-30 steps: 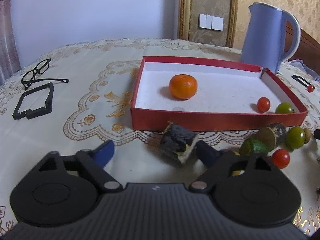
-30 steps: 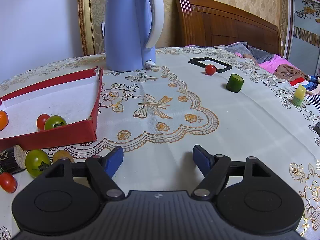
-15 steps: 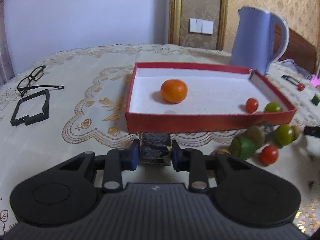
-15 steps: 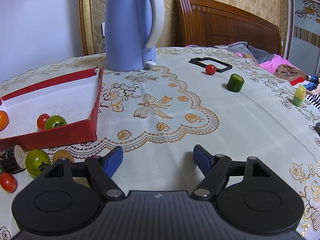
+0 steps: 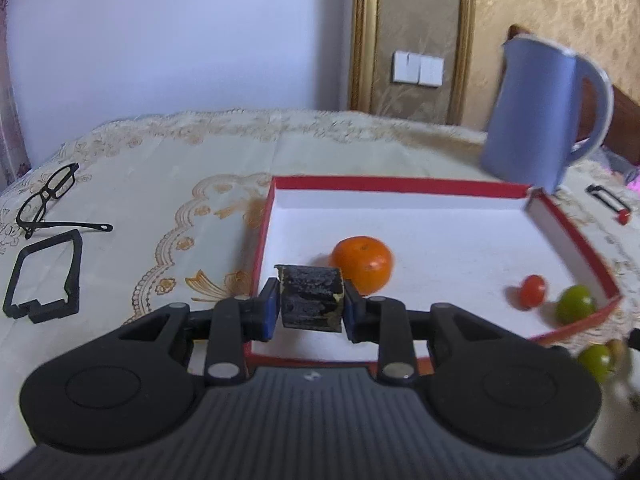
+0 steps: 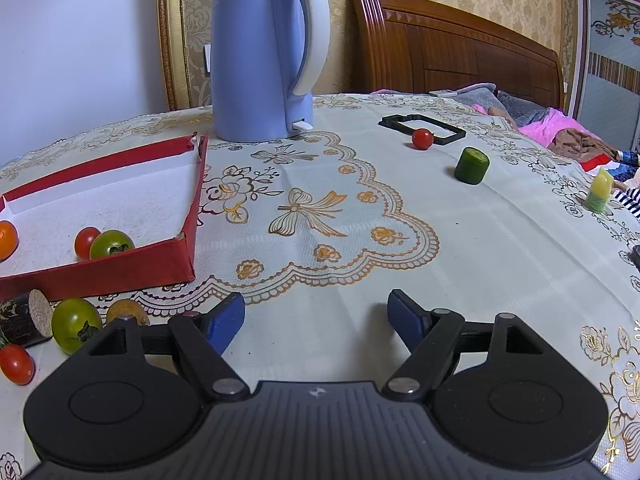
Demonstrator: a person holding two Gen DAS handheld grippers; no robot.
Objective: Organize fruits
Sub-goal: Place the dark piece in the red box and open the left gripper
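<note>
Left hand-held gripper (image 5: 310, 309) is clamping dark cut chunk (image 5: 311, 301) over red box (image 5: 404, 185); right hand-held gripper (image 6: 316, 316) is sitting wide open, empty.

Orange (image 5: 362, 263), two tomatoes (image 5: 532, 291) in tray (image 5: 400, 185); kettle (image 5: 536, 114) behind; glasses (image 5: 48, 196) left.

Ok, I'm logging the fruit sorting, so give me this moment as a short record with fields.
left gripper: shut on the dark chunk, held over the tray's near edge
right gripper: open, empty, above the tablecloth
red tray: holds an orange, a red tomato, a green tomato
outside the tray: cucumber piece, red tomato
</note>
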